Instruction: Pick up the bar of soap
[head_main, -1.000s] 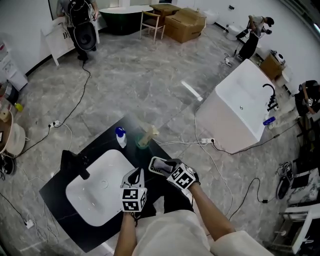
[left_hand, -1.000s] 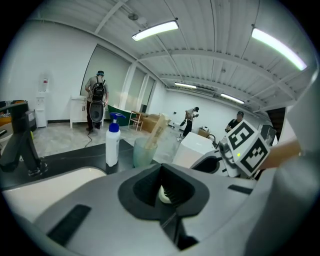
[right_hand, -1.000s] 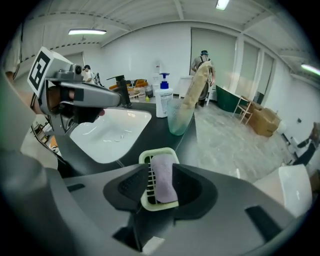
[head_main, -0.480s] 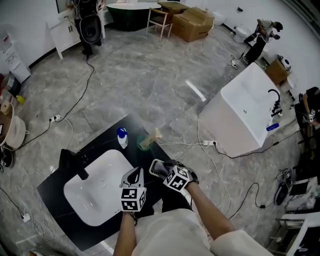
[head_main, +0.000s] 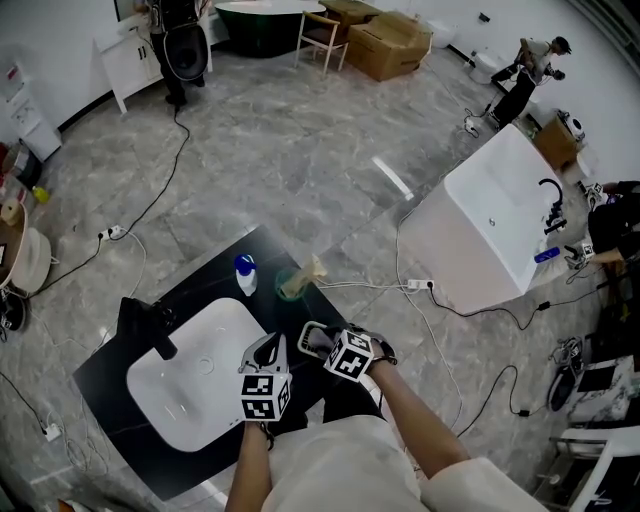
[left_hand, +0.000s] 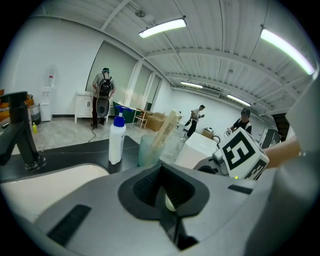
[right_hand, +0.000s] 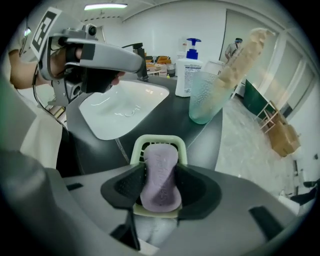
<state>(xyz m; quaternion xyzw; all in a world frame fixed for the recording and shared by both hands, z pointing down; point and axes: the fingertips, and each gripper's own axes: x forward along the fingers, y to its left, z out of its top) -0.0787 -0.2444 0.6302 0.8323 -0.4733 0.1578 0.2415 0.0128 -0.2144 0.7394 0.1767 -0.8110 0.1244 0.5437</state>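
a person standing at a black worktop (head_main: 215, 275) closed the right gripper (right_hand: 160, 186) on the bar of soap (right_hand: 161, 175). its jaws had just been narrowing, and the dark pads (right_hand: 125, 187) lay against the bar's two long sides. the purple, waisted bar lay flat in a pale green soap dish (right_hand: 158, 144) at the worktop's corner nearest the person's right, and had not been lifted out of it. the gripper pointed steeply down over the dish, its marker cube (head_main: 350, 358) uppermost in the head view.

the left gripper (left_hand: 166, 192) was clenched with nothing in it, jaws together. it was held at the near rim of the white sink basin (head_main: 190, 385) set into the middle of the worktop, just beside the right gripper but apart from it. a black tap (head_main: 160, 332) stood at the basin's far-left side, toward the worktop's left corner. along the far-right edge stood a white pump bottle (head_main: 243, 274) with a blue top. next to it, nearer the dish, was a translucent green tumbler (right_hand: 206, 97) with a pale beige stick-like thing (right_hand: 245, 52) leaning out of it.

beyond the worktop, on the grey marble-patterned floor (head_main: 300, 150), stood a white freestanding washbasin unit (head_main: 480, 220). cardboard boxes (head_main: 385, 45) and a wooden chair (head_main: 322, 35) stood by the far wall, and cables (head_main: 160, 190) trailed across the floor. other people (head_main: 535, 62) worked at the room's far side.
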